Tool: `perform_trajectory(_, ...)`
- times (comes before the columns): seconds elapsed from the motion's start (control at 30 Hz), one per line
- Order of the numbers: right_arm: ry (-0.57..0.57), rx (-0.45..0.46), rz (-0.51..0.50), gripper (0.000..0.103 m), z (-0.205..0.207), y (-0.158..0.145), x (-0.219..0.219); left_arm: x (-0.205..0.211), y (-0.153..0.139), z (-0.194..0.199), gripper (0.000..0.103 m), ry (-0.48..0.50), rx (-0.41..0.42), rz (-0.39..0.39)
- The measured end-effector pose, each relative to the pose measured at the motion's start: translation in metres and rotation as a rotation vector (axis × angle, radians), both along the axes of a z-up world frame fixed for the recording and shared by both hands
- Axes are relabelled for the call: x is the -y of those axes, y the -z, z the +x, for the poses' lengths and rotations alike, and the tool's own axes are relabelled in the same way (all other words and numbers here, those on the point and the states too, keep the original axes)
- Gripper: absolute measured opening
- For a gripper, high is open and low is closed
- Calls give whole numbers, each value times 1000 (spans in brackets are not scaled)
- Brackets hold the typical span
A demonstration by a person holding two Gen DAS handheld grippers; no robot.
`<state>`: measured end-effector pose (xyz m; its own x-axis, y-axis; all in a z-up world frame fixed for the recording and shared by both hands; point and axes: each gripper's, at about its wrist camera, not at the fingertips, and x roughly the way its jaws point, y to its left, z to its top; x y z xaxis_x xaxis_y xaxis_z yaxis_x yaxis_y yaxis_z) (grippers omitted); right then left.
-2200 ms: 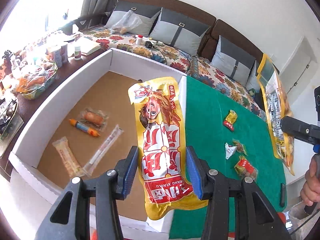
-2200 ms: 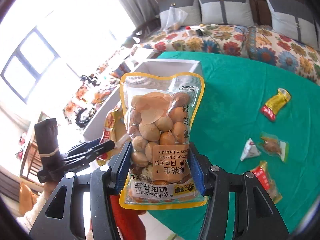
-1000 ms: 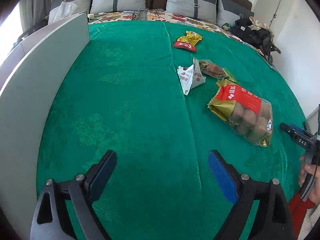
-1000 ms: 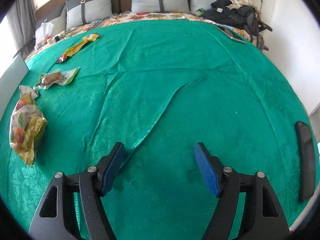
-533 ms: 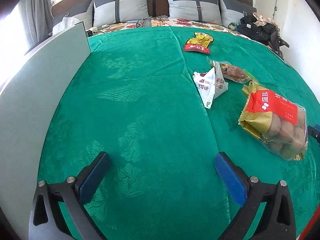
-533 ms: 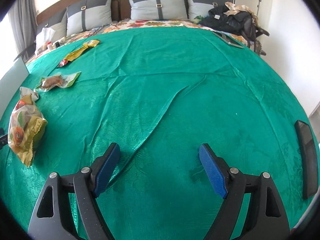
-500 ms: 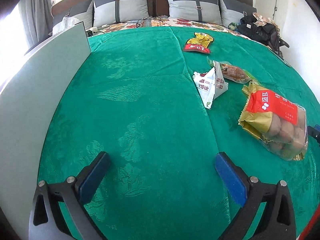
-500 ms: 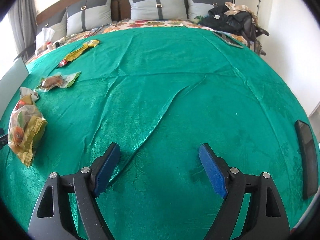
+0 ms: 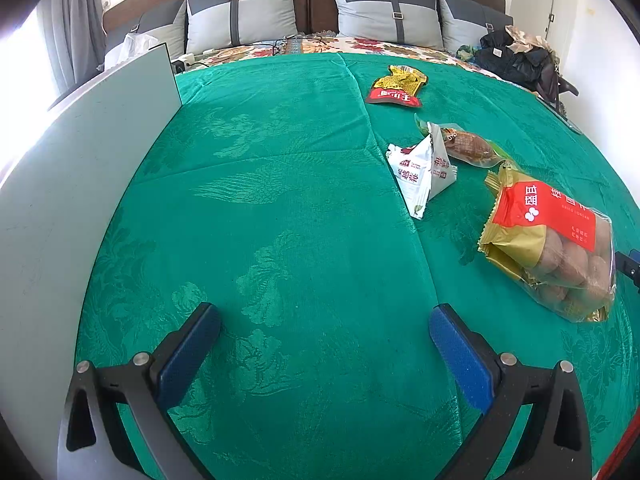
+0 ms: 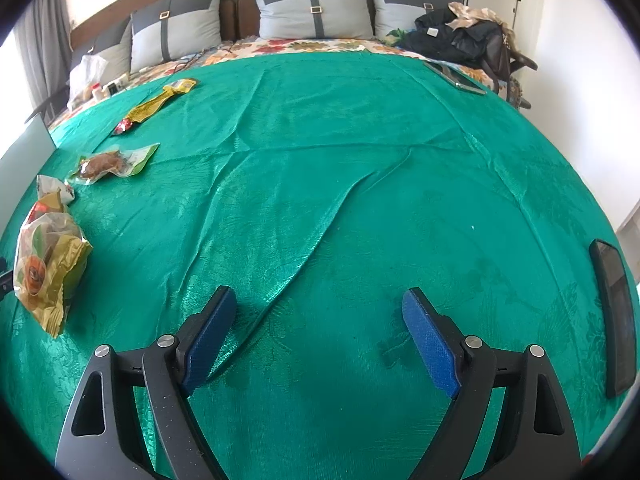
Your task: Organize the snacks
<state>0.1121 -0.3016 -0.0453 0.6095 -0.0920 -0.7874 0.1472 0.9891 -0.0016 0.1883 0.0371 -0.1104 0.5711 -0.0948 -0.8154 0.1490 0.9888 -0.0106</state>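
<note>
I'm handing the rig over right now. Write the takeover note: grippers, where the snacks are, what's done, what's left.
Left gripper: open, empty, over the green tablecloth.
Right gripper: open, empty.
Four snacks lie loose on the cloth: red-and-gold bag of round brown snacks, white triangular packet, clear packet with brown meat, yellow-and-red pouch.
White box wall stands on the left.
Left to do: box all four, probably starting with the red-and-gold bag.
</note>
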Motion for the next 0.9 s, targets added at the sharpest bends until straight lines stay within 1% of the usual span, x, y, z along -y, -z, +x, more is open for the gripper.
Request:
perform_trajectory(0.53,0,0,0,87,0,0,0,-1,0,0,103,1,0,0)
perform_trajectory(0.7,0,-1,1,87,0,0,0,5,-1,10,103,2,-26,5)
perform_trajectory(0.8,-3,-2,3,89,0,0,0,21,-1,22,103,37,-40,8)
perform_trajectory(0.9,-3,-2,4,89,0,-1,0,50,-2,31,103,105,-51,14)
